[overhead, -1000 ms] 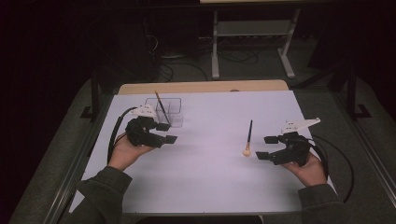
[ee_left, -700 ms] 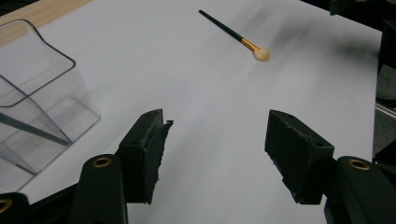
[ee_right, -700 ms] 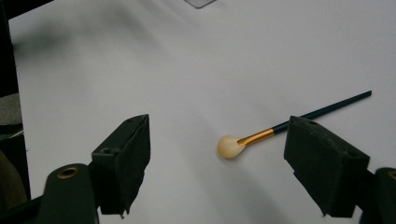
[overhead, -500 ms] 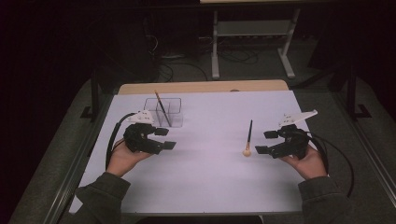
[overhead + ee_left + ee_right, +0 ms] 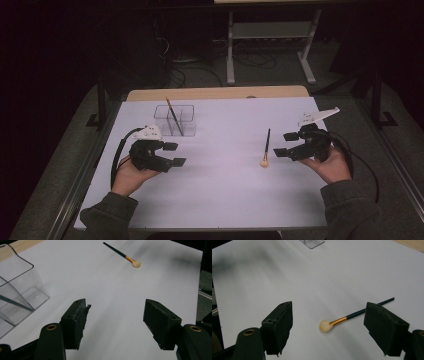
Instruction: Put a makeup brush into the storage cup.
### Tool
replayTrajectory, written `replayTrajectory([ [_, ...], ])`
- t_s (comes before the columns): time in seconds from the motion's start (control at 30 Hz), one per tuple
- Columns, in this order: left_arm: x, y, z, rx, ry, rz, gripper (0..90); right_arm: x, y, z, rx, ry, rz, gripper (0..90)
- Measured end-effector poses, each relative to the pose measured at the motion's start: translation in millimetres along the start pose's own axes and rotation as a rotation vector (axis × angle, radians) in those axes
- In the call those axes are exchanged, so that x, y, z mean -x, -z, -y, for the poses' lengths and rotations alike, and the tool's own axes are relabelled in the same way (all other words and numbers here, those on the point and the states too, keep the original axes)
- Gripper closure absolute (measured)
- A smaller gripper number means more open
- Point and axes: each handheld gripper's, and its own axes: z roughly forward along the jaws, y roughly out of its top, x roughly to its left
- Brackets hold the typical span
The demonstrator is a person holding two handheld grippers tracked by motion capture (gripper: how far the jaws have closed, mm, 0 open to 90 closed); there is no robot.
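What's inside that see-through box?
One thin dark brush leans slanted inside the clear box, its top poking above the rim. A divider splits the box. Its bottom end is hard to make out, and nothing else shows inside.

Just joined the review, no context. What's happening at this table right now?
A person holds a gripper in each hand over a white table. One makeup brush lies loose on the table just off the right gripper, whose jaws are open and not touching it. Another brush already stands in the clear organizer near the far edge. The left gripper sits just in front of the organizer; its jaws have just been opening and hold nothing.
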Motion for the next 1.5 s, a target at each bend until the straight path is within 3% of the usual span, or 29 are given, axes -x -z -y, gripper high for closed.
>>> replayTrajectory([
  [0.07,-0.2,0.4,1.5,-0.005,-0.017,-0.007,34.4,1.6,0.3,-2.5,0.001,0.006,0.003,22.3],
  [0.27,2.7,1.5,7.0,0.001,-0.003,0.002,33.0,4.8,0.7,-9.2,-0.012,0.009,0.012,22.5],
  [0.63,6.5,5.7,19.1,0.022,-0.013,-0.013,31.7,9.3,3.9,-19.2,-0.042,0.021,0.037,22.7],
  [1.03,12.8,3.9,27.6,0.019,-0.009,-0.026,30.9,14.7,-3.9,-22.0,-0.072,-0.036,0.05,23.6],
  [1.5,15.2,8.5,27.5,0.025,-0.017,-0.034,29.9,18.8,-9.9,-34.1,-0.088,-0.034,0.066,24.8],
])
